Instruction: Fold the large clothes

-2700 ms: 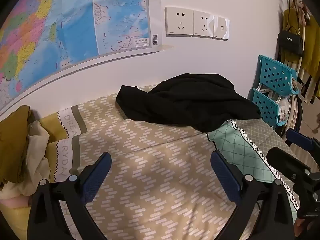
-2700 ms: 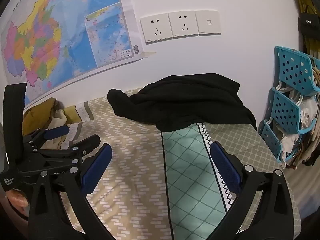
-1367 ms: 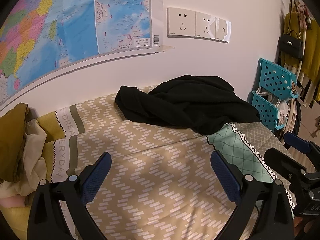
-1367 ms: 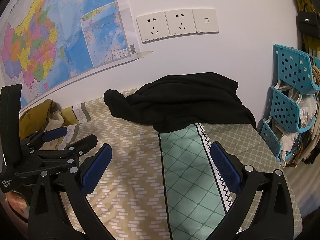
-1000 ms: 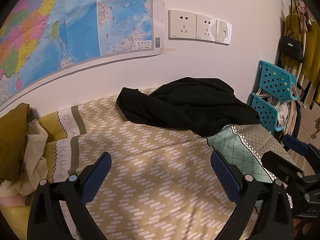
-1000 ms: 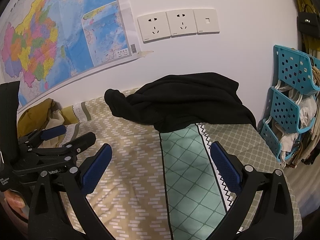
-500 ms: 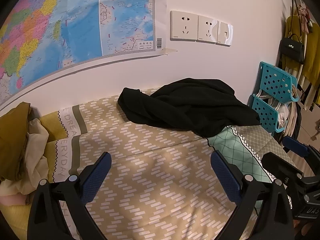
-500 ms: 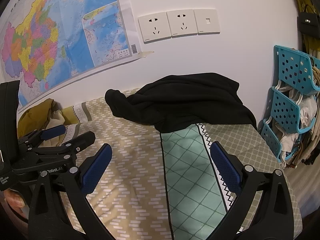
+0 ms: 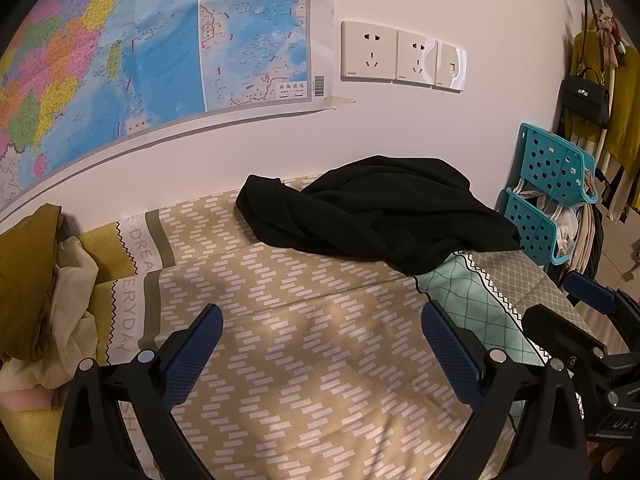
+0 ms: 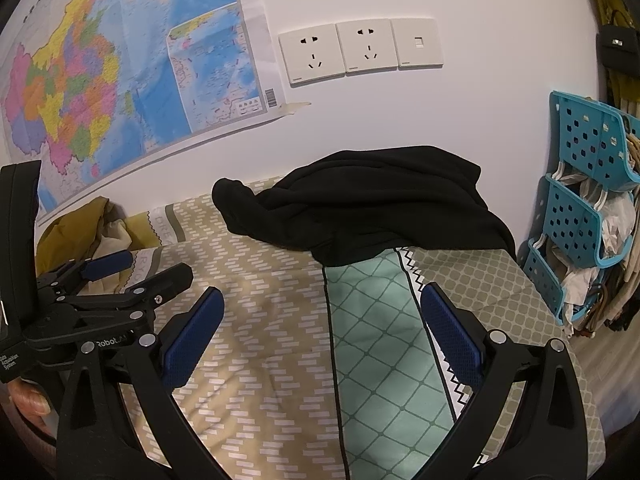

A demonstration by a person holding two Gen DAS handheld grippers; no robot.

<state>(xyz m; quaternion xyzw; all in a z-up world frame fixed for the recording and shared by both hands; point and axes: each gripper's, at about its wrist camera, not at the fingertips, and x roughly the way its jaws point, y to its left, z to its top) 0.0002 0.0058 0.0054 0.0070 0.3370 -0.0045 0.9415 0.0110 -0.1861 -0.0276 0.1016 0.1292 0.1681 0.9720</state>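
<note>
Garment: black garment (image 9: 380, 208) heaped in a crumpled mound at 12 o'clock, against the wall, on the patterned bedspread (image 9: 304, 344); not yet spread or folded.
Left gripper (image 9: 318, 354): jaws wide apart, empty, well short of the cloth.
Right gripper (image 10: 320, 332): jaws wide apart, empty, also well short.
Other clutter: olive and cream cloth pile (image 9: 36, 280) at 9 o'clock; blue basket rack (image 10: 584, 216) at 3 o'clock.
Risk: pinching several bunched layers at once, judged likely since hems and sleeves are hidden in the heap; lopsided lift, twisted fold.
Risk: snagging the bedspread with the cloth.
</note>
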